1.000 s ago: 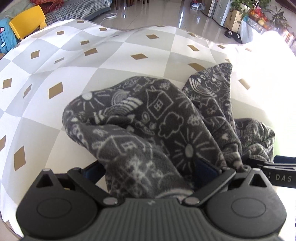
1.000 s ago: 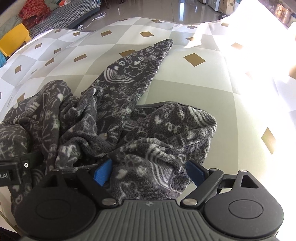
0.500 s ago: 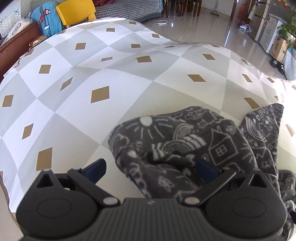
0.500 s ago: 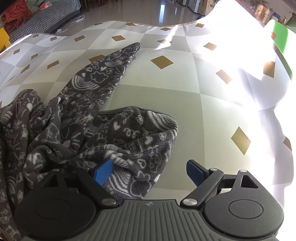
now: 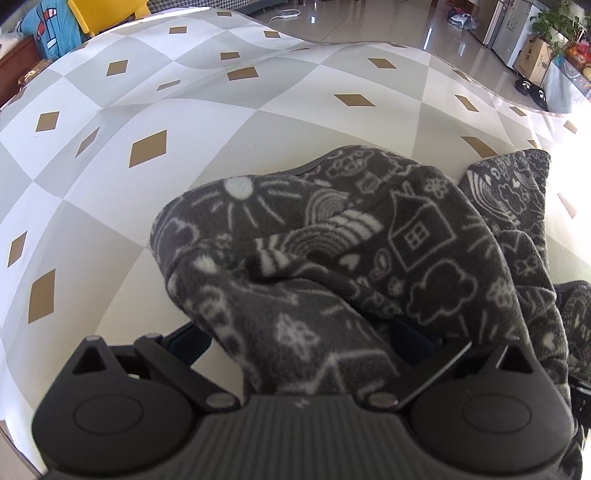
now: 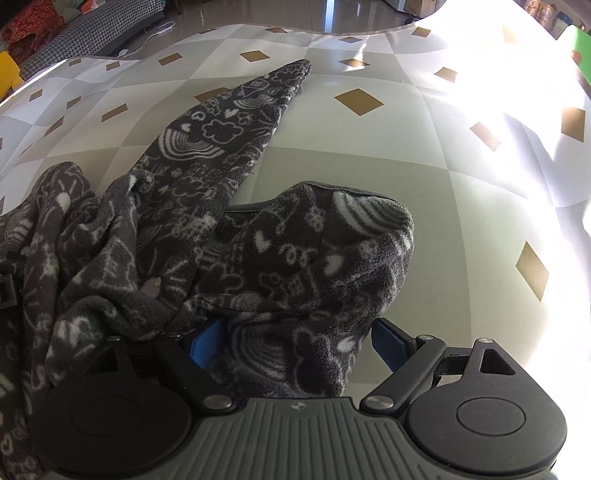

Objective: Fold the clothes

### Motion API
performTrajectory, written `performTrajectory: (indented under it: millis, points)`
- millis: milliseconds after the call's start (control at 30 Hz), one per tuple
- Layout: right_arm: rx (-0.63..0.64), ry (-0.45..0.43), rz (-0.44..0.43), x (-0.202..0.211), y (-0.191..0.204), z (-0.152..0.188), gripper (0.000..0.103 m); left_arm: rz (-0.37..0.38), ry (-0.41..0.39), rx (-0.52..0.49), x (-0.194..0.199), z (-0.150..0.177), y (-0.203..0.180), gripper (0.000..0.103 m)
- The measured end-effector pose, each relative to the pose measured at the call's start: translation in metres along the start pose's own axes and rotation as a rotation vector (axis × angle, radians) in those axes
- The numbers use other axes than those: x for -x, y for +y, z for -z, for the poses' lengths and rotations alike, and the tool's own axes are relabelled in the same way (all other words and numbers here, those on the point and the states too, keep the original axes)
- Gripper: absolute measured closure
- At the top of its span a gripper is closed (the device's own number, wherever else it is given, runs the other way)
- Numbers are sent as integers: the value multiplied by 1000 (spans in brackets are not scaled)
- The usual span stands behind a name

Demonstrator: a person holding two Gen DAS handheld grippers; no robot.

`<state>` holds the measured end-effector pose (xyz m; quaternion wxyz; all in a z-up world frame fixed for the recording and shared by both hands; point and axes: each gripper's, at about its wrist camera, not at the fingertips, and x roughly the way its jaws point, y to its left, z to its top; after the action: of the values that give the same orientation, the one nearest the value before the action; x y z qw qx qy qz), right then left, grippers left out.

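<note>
Two grippers point down at one dark gray fleece garment that lies bunched up on a table cloth with gray and white squares and small gold diamonds.

From the left wrist camera, the left gripper has its blue pads far apart. A thick fold of the fleece lies in the gap between them and hangs over the right pad, but the left pad stands clear of the cloth, so nothing is pinched. This view shows the white drawings up close: a sun, a rainbow, a little house and a cloud. It also shows things far off that the other camera misses: a yellow chair at the top left, a blue pillow beside it, and a potted plant at the top right.

From the right wrist camera, the right gripper is also wide open. A rounded lump of the garment sits between its blue pads. The right pad is bare and clear of the fleece; the left pad is partly under the cloth. Only this view shows a long narrow part of the garment stretching away across the table to a point. It also shows bright sunlight washing out the right side of the table, and a checkered sofa at the top left.
</note>
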<state>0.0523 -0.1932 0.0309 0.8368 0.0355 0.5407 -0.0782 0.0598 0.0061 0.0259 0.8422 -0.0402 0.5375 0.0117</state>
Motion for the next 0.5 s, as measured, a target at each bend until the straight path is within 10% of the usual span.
performTrajectory:
  millis: [333, 500]
  points:
    - [40, -38, -81, -1, 10, -1, 26, 168, -4, -32, 12, 0, -14, 0]
    - [54, -56, -133, 1, 18, 0, 28, 127, -21, -37, 14, 0, -14, 0]
